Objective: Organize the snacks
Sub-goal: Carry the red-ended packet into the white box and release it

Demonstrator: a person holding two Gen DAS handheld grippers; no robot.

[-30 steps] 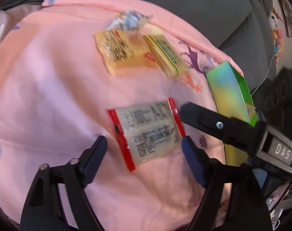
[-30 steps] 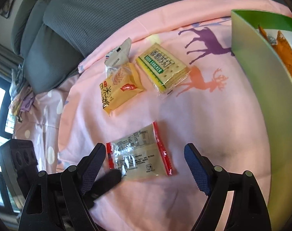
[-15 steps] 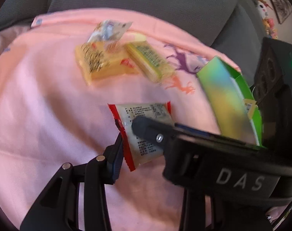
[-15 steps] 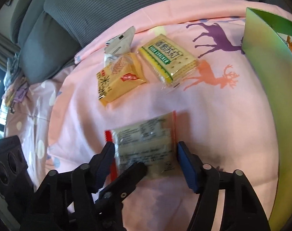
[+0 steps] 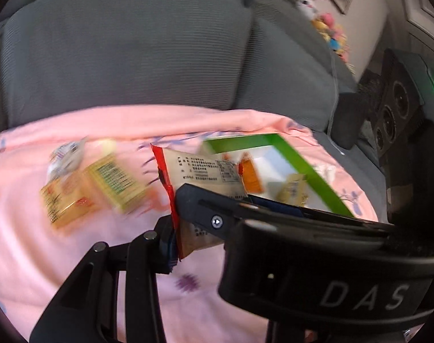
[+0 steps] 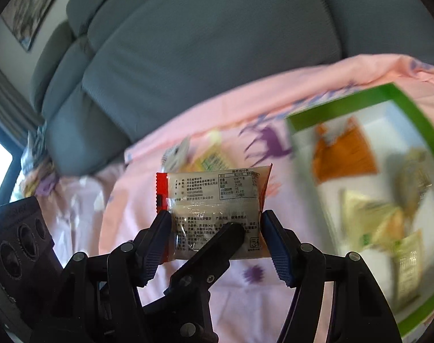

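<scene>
Both hand-held grippers clamp the red-edged, clear snack packet (image 6: pixel 214 197), its printed back showing.

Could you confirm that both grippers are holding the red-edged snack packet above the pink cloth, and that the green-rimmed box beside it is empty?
Not quite: the green-rimmed box is not empty. The right wrist view shows an orange packet and several yellowish ones in it. The rest holds: the left gripper and right gripper both grip the red-edged snack packet above the pink cloth.
</scene>
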